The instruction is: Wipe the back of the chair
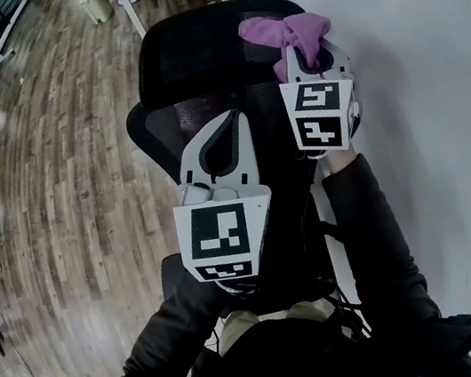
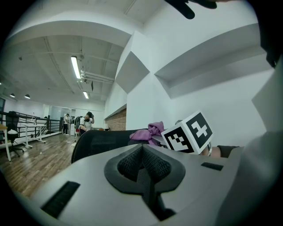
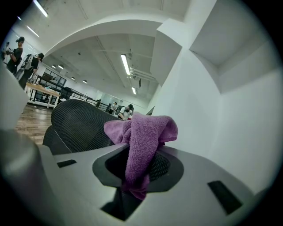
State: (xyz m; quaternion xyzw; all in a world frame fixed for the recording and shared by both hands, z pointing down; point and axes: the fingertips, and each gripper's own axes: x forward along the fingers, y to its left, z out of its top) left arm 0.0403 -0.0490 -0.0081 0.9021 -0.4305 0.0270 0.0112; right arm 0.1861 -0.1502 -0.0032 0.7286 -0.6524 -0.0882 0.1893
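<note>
**A:** Why was the chair [image 1: 194, 55] parked where it was?

**B:** It stood with its back to the person. The white wall [image 1: 437, 102] ran along its three o'clock side and the wooden floor [image 1: 61, 169] opened out at nine o'clock. That left the whole mesh back [image 1: 163, 133] facing the wearer, which I judged handy for wiping from the top down.

**A:** And the two tools?

**B:** In the head view the left gripper [image 1: 236, 124] was held over the middle of the mesh back. Its fingers were closed together on nothing, and its own view showed only the meeting seam. I couldn't tell whether it actually pressed on the mesh. My guess was that it was there to steady the chair. The right gripper [image 1: 307, 57] was raised at about one o'clock from the left one, up by the headrest [image 1: 183, 43].

**A:** Where was the cloth?

**B:** The purple cloth [image 1: 281, 35] was clamped between the right fingers [image 3: 199, 176]. Most of it bunched out beyond the fingertips toward twelve o'clock. A short tail hung back through the opening between them, toward six o'clock. The bunched part seemed to lie on the headrest's top edge, at its one o'clock corner.

**A:** Why hold it so?

**B:** With the wad leading, fabric rather than plastic would meet the chair.
</note>
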